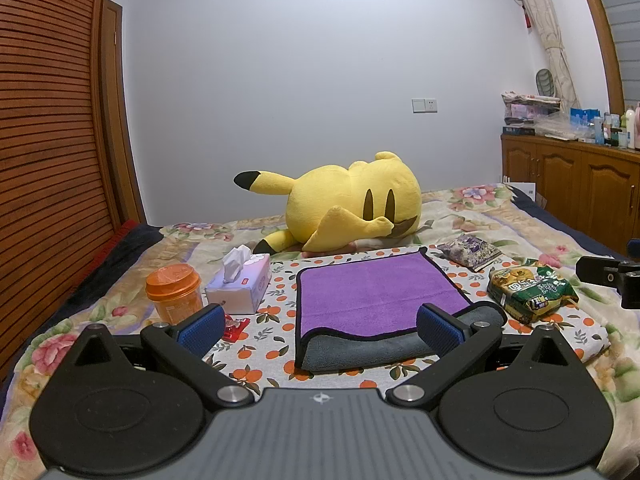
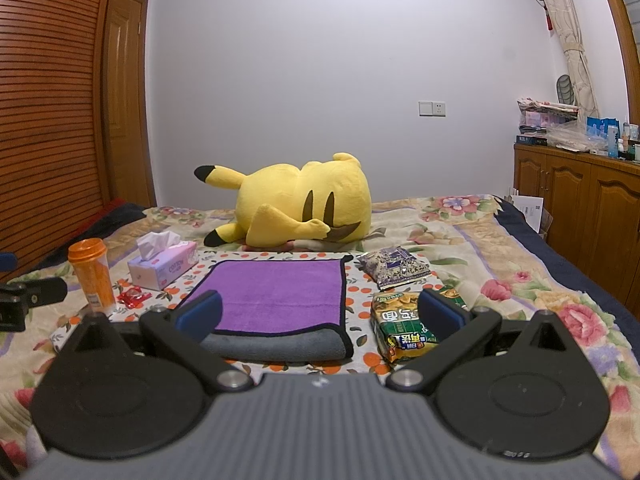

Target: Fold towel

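Observation:
A purple towel [image 1: 372,292] with a grey underside and black trim lies folded on an orange-print cloth [image 1: 276,312] on the bed; its grey fold faces me. My left gripper [image 1: 320,326] is open and empty, held just short of the towel's near edge. The towel also shows in the right wrist view [image 2: 280,292]. My right gripper [image 2: 320,312] is open and empty, over the towel's near right corner and a snack bag. Each gripper's side shows at the edge of the other's view.
A yellow plush toy [image 1: 352,208] lies behind the towel. An orange jar [image 1: 174,292], a tissue box [image 1: 242,284] and a red wrapper [image 1: 236,326] sit left. A green snack bag [image 1: 528,288] and a purple packet [image 1: 470,252] sit right. Wooden cabinets [image 1: 572,184] stand far right.

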`<state>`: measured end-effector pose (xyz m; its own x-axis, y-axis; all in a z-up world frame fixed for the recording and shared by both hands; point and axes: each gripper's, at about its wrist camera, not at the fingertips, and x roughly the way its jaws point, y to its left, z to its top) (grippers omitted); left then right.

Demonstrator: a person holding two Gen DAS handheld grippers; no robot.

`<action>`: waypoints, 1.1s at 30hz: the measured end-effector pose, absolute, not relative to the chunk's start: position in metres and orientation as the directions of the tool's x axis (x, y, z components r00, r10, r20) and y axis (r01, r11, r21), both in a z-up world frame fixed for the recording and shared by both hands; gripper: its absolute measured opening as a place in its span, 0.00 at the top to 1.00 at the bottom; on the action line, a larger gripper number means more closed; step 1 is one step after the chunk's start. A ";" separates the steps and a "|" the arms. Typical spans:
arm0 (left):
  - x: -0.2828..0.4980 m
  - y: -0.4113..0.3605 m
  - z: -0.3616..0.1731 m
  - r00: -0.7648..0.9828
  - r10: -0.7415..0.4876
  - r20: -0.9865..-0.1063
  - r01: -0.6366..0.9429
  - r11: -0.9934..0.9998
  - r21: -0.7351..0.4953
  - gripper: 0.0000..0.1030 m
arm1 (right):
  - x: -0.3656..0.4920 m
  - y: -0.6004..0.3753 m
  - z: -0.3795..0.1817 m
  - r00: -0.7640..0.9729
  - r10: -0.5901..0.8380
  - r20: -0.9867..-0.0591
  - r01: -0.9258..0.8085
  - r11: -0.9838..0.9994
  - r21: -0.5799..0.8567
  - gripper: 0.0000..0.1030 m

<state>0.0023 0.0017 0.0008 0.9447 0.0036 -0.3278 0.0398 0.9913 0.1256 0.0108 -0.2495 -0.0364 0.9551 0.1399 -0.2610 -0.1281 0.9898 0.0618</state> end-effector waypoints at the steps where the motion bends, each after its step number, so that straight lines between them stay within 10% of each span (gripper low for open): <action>1: 0.002 0.002 0.001 0.945 0.004 -0.328 0.040 0.991 0.126 0.00 | 0.011 -0.250 -0.036 0.955 0.140 -0.261 -0.128 0.990 0.062 0.00; 33: 0.047 0.001 -0.023 0.874 0.002 -0.487 0.099 0.978 0.183 0.00 | 0.050 -0.244 -0.049 0.921 0.153 -0.359 -0.148 0.988 0.041 0.00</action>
<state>0.0469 0.0009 -0.0233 0.8736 0.0025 -0.4867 0.0991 0.9781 0.1829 0.0503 -0.2436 -0.0487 0.9208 0.1529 -0.3587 -0.1480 0.9881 0.0410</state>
